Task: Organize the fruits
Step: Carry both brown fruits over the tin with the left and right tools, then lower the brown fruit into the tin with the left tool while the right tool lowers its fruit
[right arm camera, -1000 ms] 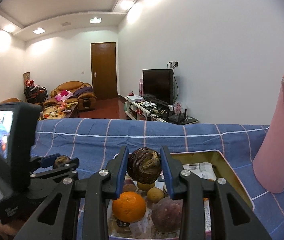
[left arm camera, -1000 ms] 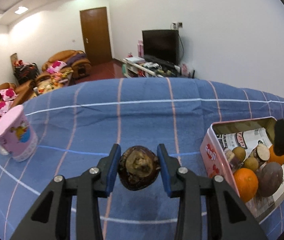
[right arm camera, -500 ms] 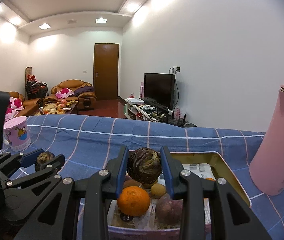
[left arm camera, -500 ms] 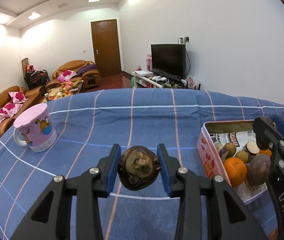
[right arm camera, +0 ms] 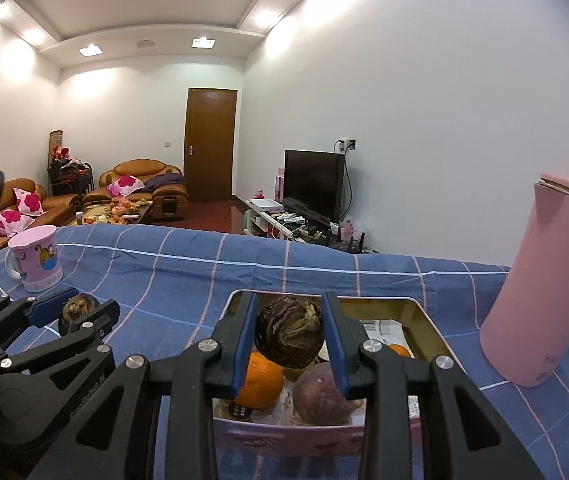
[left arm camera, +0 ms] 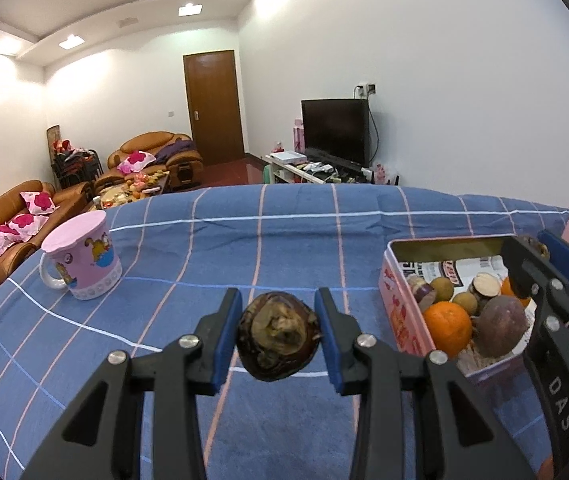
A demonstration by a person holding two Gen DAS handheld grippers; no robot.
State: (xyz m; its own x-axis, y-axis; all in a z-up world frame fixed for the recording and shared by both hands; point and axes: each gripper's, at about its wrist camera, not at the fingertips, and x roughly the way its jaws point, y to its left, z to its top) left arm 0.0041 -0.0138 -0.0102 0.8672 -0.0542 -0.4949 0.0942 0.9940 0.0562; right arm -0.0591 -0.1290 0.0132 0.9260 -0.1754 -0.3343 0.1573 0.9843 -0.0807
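My left gripper [left arm camera: 278, 336] is shut on a dark brown round fruit [left arm camera: 278, 338], held above the blue checked cloth to the left of the pink tin [left arm camera: 404, 320]. The tin holds an orange [left arm camera: 446, 326], a purple-brown fruit [left arm camera: 502, 330] and several small brown ones. My right gripper [right arm camera: 289, 340] is shut on a second dark brown fruit [right arm camera: 289, 338] over the near end of the pink tin [right arm camera: 284, 438], above an orange [right arm camera: 258, 380]. The left gripper [right arm camera: 70, 312] with its fruit shows at the left of the right wrist view.
A pink cartoon mug [left arm camera: 82, 260] stands on the blue checked cloth [left arm camera: 244, 248] at the left. A tall pink bottle [right arm camera: 540, 288] stands right of the tin. Beyond the table edge lie sofas, a door and a television.
The left gripper has drawn back and tilted up, so the mug has slid inward from the left edge. The right gripper shifted slightly and rolled. Both grips are unchanged.
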